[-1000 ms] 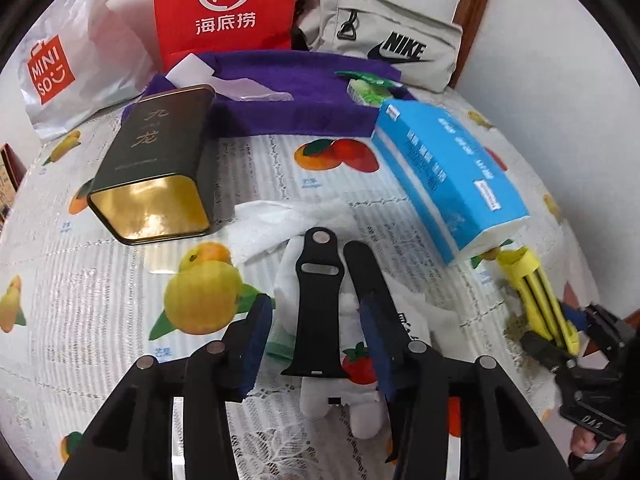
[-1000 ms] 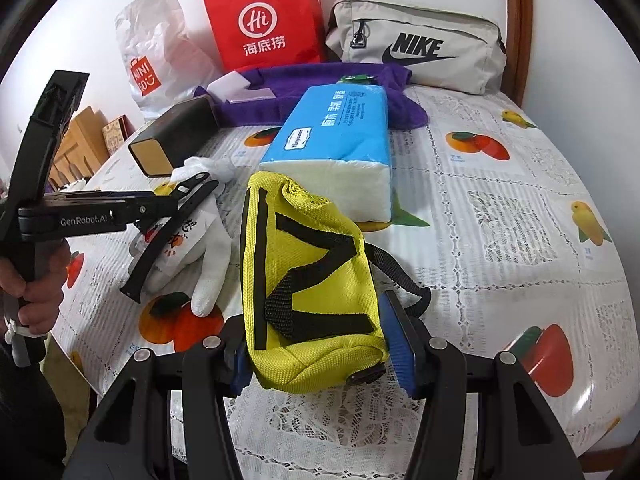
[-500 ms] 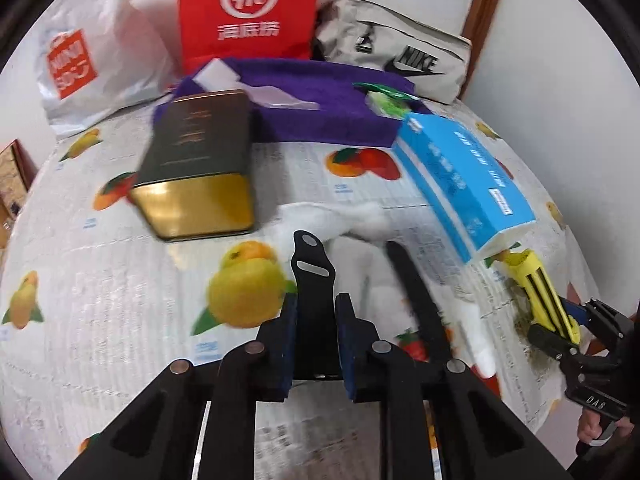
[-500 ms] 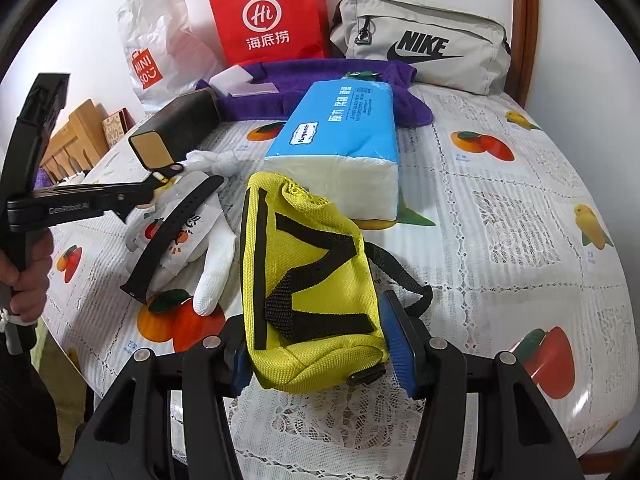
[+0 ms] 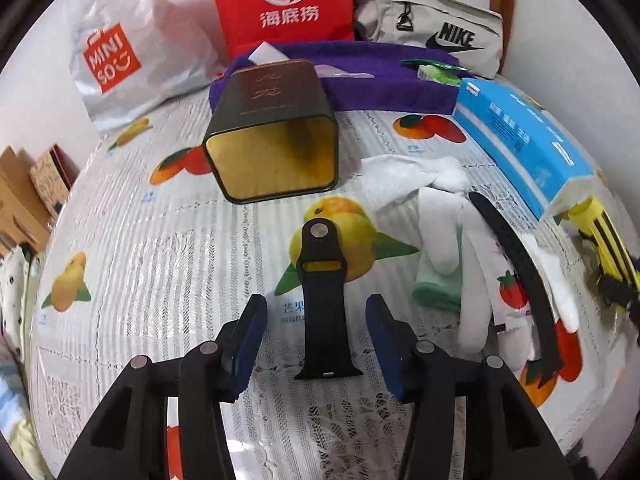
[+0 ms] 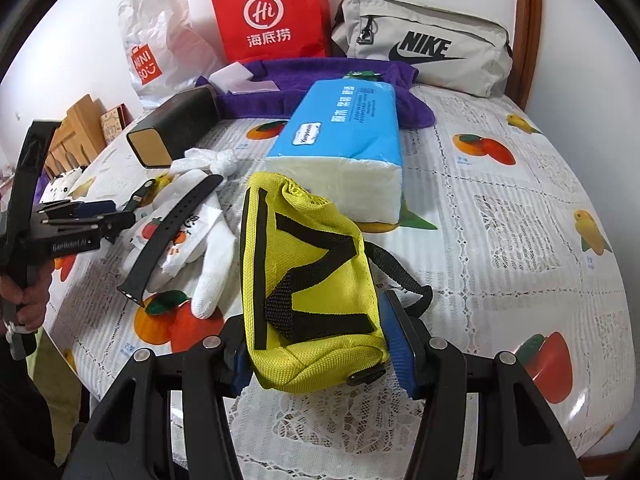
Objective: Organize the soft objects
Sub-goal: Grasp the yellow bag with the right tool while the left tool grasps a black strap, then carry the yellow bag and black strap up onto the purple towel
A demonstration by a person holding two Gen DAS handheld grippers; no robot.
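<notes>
A short black watch strap (image 5: 323,308) lies flat on the tablecloth between the fingers of my open left gripper (image 5: 316,344), touching neither pad. A longer black strap (image 5: 520,280) lies on white gloves (image 5: 472,264) to the right; both show in the right wrist view, strap (image 6: 172,236) and gloves (image 6: 208,248). My right gripper (image 6: 316,348) is shut on a yellow pouch (image 6: 308,276) with black bands, which rests on the table. The left gripper (image 6: 96,216) shows at the left of the right wrist view.
A dark tin (image 5: 272,128) with a gold end lies behind the short strap. A blue tissue pack (image 6: 348,136), a purple towel (image 5: 380,76), a red paper bag (image 5: 284,4), a white Miniso bag (image 5: 120,48) and a grey Nike bag (image 6: 424,44) stand further back. The table edge (image 6: 600,420) is near right.
My left gripper shut on the short strap, carried it left off the gloves, set it on the tablecloth and opened. The right gripper has kept hold of the yellow pouch.
</notes>
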